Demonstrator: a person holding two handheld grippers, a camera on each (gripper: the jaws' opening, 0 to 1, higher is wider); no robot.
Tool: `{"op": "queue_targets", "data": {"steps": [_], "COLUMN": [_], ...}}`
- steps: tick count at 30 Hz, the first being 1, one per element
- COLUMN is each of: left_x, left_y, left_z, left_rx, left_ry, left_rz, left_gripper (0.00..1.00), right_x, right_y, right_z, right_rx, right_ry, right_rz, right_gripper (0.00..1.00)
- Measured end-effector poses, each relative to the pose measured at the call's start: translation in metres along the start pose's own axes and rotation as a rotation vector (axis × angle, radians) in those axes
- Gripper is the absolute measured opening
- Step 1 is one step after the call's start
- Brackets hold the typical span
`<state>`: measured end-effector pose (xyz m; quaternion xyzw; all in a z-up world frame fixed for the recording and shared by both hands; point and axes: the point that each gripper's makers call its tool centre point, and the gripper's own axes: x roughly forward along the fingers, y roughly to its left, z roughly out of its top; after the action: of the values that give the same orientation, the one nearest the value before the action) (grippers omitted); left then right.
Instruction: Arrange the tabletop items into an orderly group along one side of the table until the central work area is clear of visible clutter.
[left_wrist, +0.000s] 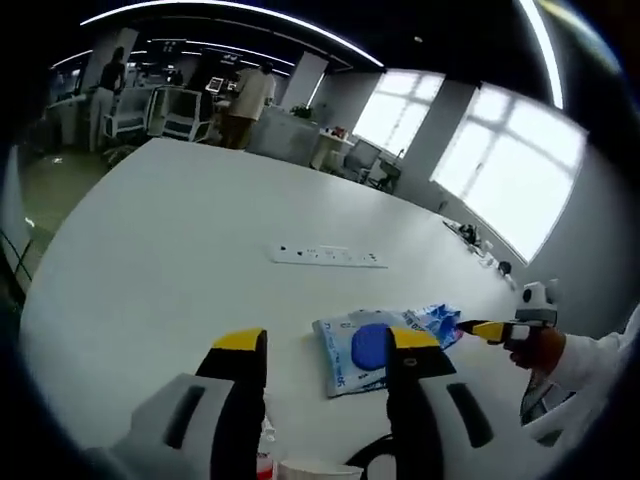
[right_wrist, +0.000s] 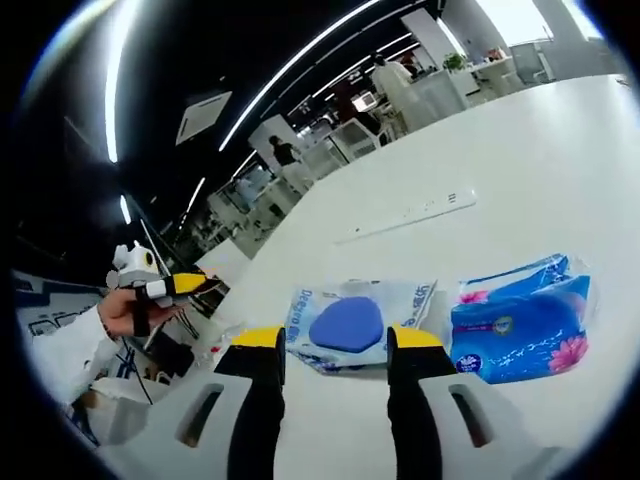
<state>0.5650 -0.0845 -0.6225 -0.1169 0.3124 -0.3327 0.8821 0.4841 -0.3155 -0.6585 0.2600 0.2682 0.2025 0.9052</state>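
A wet-wipes pack (left_wrist: 358, 352) with a round blue lid lies flat on the white table (left_wrist: 180, 260). A blue tissue pack (left_wrist: 436, 321) lies against its far-right side. My left gripper (left_wrist: 326, 345) is open, hovering just short of the wipes pack, which shows between its jaws. My right gripper (left_wrist: 488, 329) comes in from the right, held by a hand, its tip close to the tissue pack. In the right gripper view my right gripper (right_wrist: 336, 345) is open in front of the wipes pack (right_wrist: 350, 322). The tissue pack (right_wrist: 520, 325) lies to the right, and my left gripper (right_wrist: 185, 285) is at left.
A white power strip (left_wrist: 328, 256) lies mid-table beyond the packs, and appears as the power strip (right_wrist: 410, 215) in the right gripper view. Something small, red and white (left_wrist: 264, 465) sits under my left jaws. Desks, chairs and standing people (left_wrist: 245, 100) are past the far edge.
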Motion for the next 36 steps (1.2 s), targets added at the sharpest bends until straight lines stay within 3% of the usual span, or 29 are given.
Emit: {"op": "queue_targets", "data": {"steps": [25, 36], "left_x": [-0.093, -0.135], "left_y": [-0.022, -0.02], "left_z": [-0.006, -0.02], "left_rx": [0.017, 0.027], "left_ry": [-0.069, -0.037], "left_rz": [-0.003, -0.063], "left_gripper": [0.52, 0.52], "right_x": [-0.014, -0.004], "right_y": [0.061, 0.107], "right_z": [0.006, 0.0], "right_rx": [-0.065, -0.083], "right_ry": [0.027, 0.042], "right_rz": [0.11, 0.156], "right_gripper": [0.44, 0.47]}}
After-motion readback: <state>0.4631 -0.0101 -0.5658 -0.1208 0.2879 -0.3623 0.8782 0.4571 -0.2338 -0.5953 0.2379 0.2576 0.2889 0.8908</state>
